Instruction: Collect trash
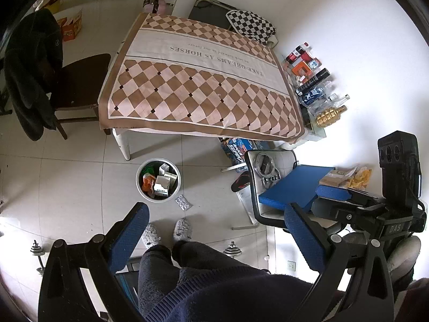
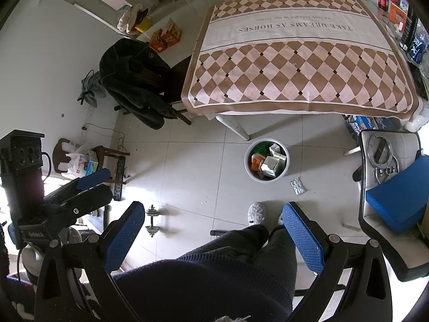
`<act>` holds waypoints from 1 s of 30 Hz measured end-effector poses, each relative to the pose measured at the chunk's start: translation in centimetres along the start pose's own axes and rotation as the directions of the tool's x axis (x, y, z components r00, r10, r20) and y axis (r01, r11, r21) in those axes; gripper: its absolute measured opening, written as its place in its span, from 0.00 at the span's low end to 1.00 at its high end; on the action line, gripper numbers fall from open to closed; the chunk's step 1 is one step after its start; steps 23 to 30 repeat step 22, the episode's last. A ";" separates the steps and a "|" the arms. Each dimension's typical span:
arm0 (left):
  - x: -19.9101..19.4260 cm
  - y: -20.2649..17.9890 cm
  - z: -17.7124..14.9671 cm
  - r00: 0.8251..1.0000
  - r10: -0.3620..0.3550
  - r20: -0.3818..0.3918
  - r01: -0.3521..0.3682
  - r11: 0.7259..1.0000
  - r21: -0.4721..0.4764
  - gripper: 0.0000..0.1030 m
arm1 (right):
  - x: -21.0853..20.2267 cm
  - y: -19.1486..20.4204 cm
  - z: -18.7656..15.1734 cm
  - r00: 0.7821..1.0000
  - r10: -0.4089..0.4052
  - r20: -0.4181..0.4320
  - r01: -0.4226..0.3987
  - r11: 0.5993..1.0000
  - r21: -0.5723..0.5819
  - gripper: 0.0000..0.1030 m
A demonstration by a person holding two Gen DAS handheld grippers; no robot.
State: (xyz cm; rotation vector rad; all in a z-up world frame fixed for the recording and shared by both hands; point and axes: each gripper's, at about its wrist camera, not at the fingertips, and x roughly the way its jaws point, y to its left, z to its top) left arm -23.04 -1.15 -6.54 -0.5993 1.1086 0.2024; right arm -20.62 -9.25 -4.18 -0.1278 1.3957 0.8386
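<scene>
**A:** so where's everything sitting right now?

**B:** both tools are held high over the tiled floor [image 1: 80,171], looking down past the person's dark trousers [image 1: 171,271] and grey fuzzy slippers [image 1: 182,229]. left gripper [image 1: 214,230] has its blue pads spread wide with nothing between them. right gripper [image 2: 211,228] is the same, wide apart and empty

**A:** and the trash?

**B:** round grey bin [image 1: 140,185] stands on the floor just in front of the table leg [image 1: 124,145], already stuffed with small white cartons [image 1: 162,185] and something orange [image 1: 147,182]. the one loose bit is a silvery blister pack [image 1: 184,202] lying flat on the tiles just beside the bin, on its near right side, between the bin and the slippers. from the right wrist view it's the same: blister pack [image 2: 298,186] right next to the bin [image 2: 249,171], not touching either gripper

**A:** anything else around?

**B:** the table has a brown and cream checked cloth [image 1: 198,91] with nothing on it, a dark jacket [image 1: 32,75] hangs over a wooden chair on the left, a blue pad [image 1: 292,185] sits on an office chair to the right, and there's a small dumbbell [image 2: 152,220] on the floor
</scene>
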 end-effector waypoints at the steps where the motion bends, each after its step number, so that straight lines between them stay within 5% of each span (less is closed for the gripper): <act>1: 0.0 0.0 0.0 1.000 -0.001 0.000 0.001 1.000 0.000 1.00 | 0.0 0.0 0.0 1.000 -0.001 0.000 0.001 1.000 0.000 1.00; 30: 0.0 -0.3 -0.2 1.000 -0.001 -0.004 0.001 1.000 -0.007 1.00 | -0.4 0.2 -0.3 1.000 0.004 -0.014 -0.004 1.000 -0.015 1.00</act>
